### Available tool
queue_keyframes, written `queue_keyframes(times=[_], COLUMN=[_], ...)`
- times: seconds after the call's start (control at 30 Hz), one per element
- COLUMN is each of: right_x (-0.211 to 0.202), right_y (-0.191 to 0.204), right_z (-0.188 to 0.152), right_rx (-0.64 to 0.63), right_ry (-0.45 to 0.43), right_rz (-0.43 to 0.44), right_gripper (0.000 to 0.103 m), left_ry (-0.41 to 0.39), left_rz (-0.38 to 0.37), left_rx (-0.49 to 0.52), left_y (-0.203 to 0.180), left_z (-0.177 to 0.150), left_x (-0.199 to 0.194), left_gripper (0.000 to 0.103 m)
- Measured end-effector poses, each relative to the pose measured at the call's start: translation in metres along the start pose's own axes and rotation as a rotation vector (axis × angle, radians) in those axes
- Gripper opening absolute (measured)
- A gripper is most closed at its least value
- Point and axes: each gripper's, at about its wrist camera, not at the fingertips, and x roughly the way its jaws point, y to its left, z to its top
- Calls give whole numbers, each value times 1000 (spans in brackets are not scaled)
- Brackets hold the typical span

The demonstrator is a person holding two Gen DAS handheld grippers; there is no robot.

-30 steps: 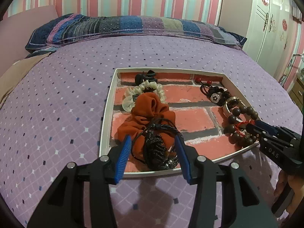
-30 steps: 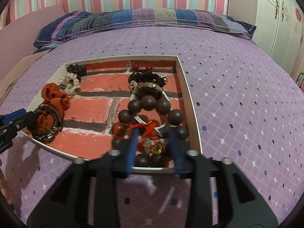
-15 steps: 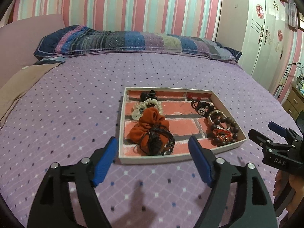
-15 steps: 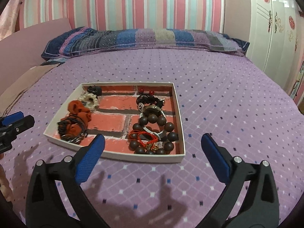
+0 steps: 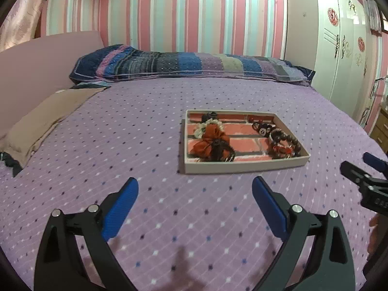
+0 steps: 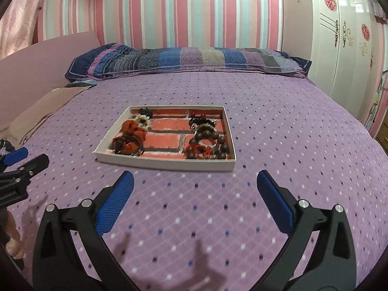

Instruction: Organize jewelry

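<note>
My left gripper [image 5: 195, 189] hangs over the purple bed [image 5: 97, 145], jaws spread wide and empty; the tray [image 5: 242, 166] lies at twelve to one o'clock, well clear of them. My right gripper [image 6: 195, 181] is likewise released, tray [image 6: 169, 163] near its eleven o'clock. One tray: one orange scrunchie [image 6: 132, 131] along its left side, one dark bead bracelet [image 6: 211, 143] on its right. Open bedspread surrounds every tray edge.
</note>
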Motion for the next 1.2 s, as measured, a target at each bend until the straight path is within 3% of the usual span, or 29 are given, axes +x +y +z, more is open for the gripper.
queue_keyframes(times=[0.37, 0.7, 1.2], right_x=[-57, -98, -108], right_y=[18, 18, 16], right_z=[-31, -40, -39], right_rx=[5, 4, -2], right_ry=[-5, -32, -52], right_rz=[-11, -44, -78], right_gripper=[99, 99, 99], left_ry=[11, -38, -55], left_rz=[-14, 7, 33], left_rx=[-40, -30, -17], left_y=[2, -6, -9], left_z=[-26, -29, -33], left_x=[-52, -87, -94], left_gripper=[94, 94, 95])
